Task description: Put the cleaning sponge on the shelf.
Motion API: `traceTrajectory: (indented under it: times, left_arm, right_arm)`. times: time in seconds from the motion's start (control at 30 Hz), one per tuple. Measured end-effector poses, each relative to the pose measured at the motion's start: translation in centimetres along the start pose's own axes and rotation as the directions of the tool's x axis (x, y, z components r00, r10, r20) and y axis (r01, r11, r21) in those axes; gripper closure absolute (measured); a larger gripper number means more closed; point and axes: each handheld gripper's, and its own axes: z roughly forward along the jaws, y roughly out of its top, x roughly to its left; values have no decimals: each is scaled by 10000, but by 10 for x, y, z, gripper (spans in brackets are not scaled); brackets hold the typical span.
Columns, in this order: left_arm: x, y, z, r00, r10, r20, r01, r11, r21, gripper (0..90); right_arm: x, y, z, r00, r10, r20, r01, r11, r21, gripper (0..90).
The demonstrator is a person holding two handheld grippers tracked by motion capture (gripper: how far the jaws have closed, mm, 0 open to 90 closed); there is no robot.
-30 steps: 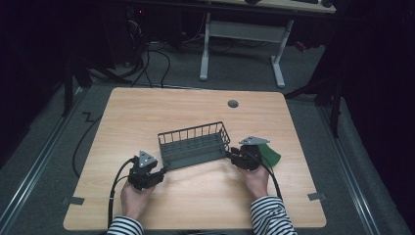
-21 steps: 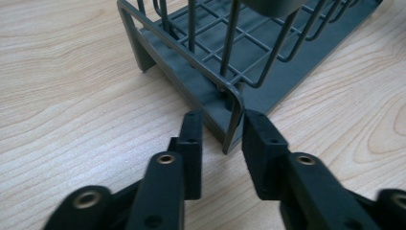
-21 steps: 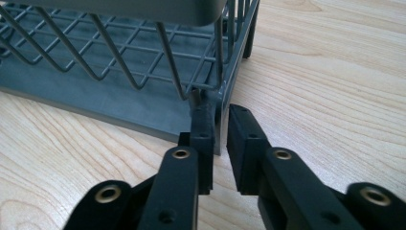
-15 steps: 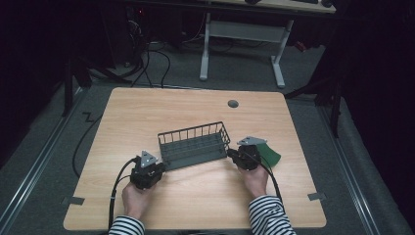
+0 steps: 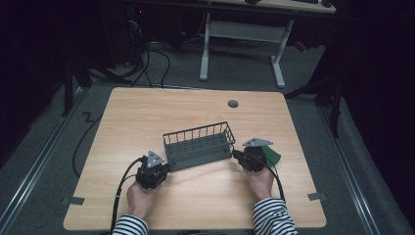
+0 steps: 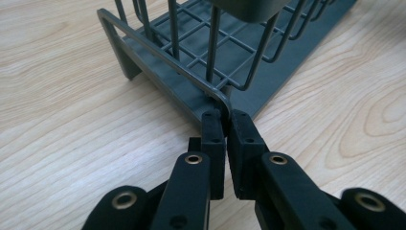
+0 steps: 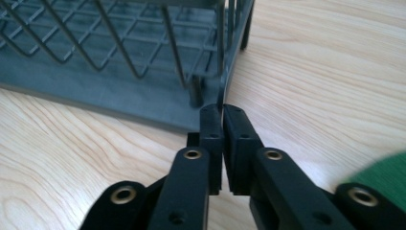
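At the near edge of the wooden surface (image 5: 205, 205), two striped sleeves come in, each hand holding a gripper. The left gripper (image 5: 164, 169) sits at the near-left corner of the dark grey wire basket (image 5: 198, 147); in the left gripper view its jaws have just been closing and now pinch the rounded corner of the basket's rim (image 6: 225, 103) between them. The right gripper (image 5: 236, 155) is at the basket's right end; in the right gripper view its jaws have likewise just been closing and now clamp a thin upright wire at the basket's corner (image 7: 221, 93). The basket rests flat on the surface between the two grippers, slightly askew, its right end farther from the person. A green object (image 5: 271, 155) lies just behind the right gripper. Farther off, a round grommet (image 5: 233, 104) sits near the surface's far edge, and beyond that stand the white legs of another desk (image 5: 240, 44) on the floor.
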Motion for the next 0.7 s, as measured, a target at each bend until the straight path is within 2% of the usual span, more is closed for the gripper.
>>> traceTrajectory:
  times: [0.03, 0.17, 0.3, 0.4, 0.5, 0.7]
  left_arm:
    - [-1, 1, 1, 10000, 4, -9, -4, 10000, 3, 859]
    - [-3, 2, 2, 10000, -4, 7, 4, 10000, -6, 859]
    - [-3, 2, 3, 10000, 61, 48, -61, 10000, -23, 860]
    - [-3, 3, 4, 9999, 84, 67, -84, 10000, -25, 862]
    - [-3, 3, 4, 9999, 95, 101, -95, 9999, -34, 862]
    - [-3, 3, 4, 9998, 175, 98, -174, 9998, -29, 862]
  right_arm:
    - [0, 0, 0, 10000, 0, 0, 0, 10000, 0, 897]
    - [-16, -12, -9, 9984, 564, 86, -564, 9984, -13, 899]
    - [-21, -15, -14, 9983, 577, 99, -576, 9983, -76, 899]
    - [-16, -10, -13, 9992, 388, -5, -388, 9988, -288, 890]
    - [-11, -4, -7, 9996, 280, -97, -282, 9993, -234, 879]
    - [-4, 4, 3, 9995, 302, -13, -302, 9993, -232, 843]
